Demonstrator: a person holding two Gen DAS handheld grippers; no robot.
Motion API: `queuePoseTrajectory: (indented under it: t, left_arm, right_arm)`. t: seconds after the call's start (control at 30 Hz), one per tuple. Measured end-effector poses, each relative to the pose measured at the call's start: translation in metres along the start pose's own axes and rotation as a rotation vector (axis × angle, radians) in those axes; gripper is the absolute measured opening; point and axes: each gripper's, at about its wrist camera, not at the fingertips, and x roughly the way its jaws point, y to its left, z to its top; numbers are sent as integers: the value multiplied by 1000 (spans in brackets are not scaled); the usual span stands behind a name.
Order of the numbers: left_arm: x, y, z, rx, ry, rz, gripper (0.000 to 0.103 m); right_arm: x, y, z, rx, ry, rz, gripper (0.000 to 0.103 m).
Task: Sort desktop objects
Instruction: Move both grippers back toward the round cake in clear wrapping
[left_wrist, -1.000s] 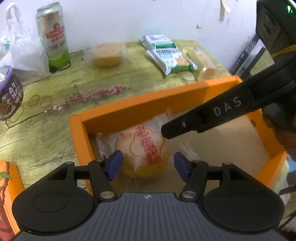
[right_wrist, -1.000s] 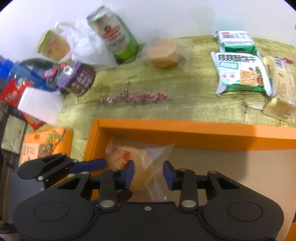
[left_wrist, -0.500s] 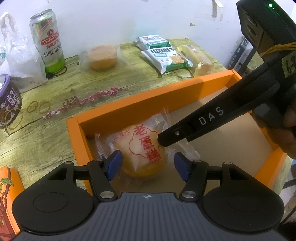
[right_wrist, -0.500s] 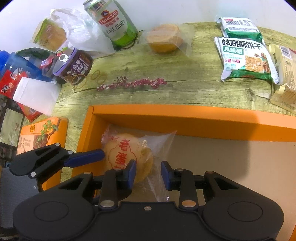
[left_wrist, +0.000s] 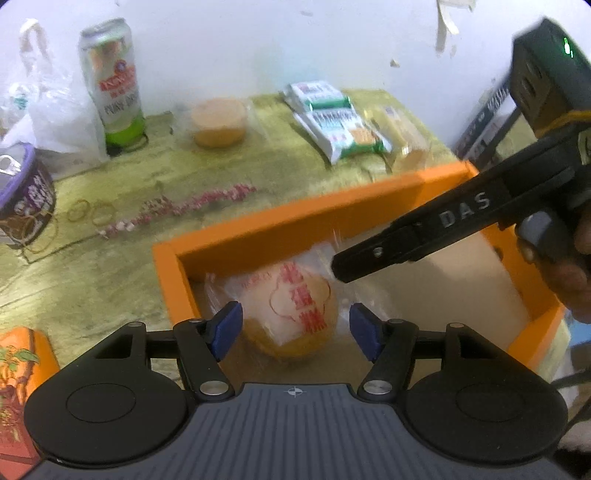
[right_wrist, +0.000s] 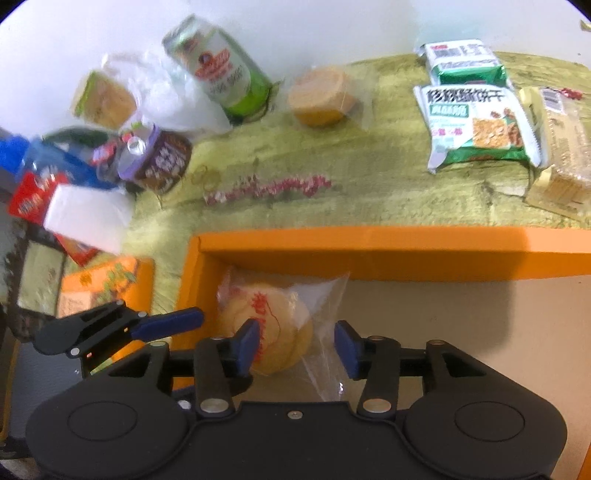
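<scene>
1 item is sorted so far: a wrapped egg cake (right_wrist: 271, 325) lies in the near left corner of the orange box (right_wrist: 369, 243), resting on the box floor beside its left wall. Nothing else can be seen inside the box; the rest of its pale floor shows bare.

The right gripper (right_wrist: 295, 345) hangs over the cake, and its jaws have just been opening. They stand apart now, with the clear tail of the wrapper between them; the left pad sits just in front of the cake, and whether it touches the bag is hard to tell through the blur. Judging by that, the drop-off looks finished and the cake is let go. The left gripper (left_wrist: 295, 326) also points down at the cake, its jaws have opened a little further and stand about half wide on either side of the cake, gripping nothing.

Most of the work is still ahead. On the tabletop (right_wrist: 369, 192) beyond the box lie a second wrapped cake (right_wrist: 321, 98), 2 green biscuit packets (right_wrist: 476, 125), a pale wrapped wafer bar (right_wrist: 561, 144), a beer can (right_wrist: 221, 70) standing by the wall, a purple-lidded tub (right_wrist: 159, 155) and a string of pink beads (right_wrist: 269, 186). Which of these belong in the box cannot be told from the task line, but the second cake looks like the nearest match.
</scene>
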Motion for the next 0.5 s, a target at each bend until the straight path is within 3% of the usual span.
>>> queuePoseTrajectory:
  t: [0.17,0.23,0.27,0.47,0.5]
  left_arm:
    - [-20,20,31,-40,-72,15,68]
    - [-22,30,44,-64,-101,14,68]
    - [-22,35,51,-74,-115,12,68]
    - [-1,55,90,-110,-192,31,68]
    - [6,57,94,-95,-203,35,68]
  right_arm:
    - [-21,-9,24,77,-42,69,45]
    - [-29,-10,37,92,-67,87,56]
    - [-32,-10,44,97,-81,93,56]
    - [-36,-20,104,166,-150,148,57]
    - [-31,-24,113,184,-158,159,64]
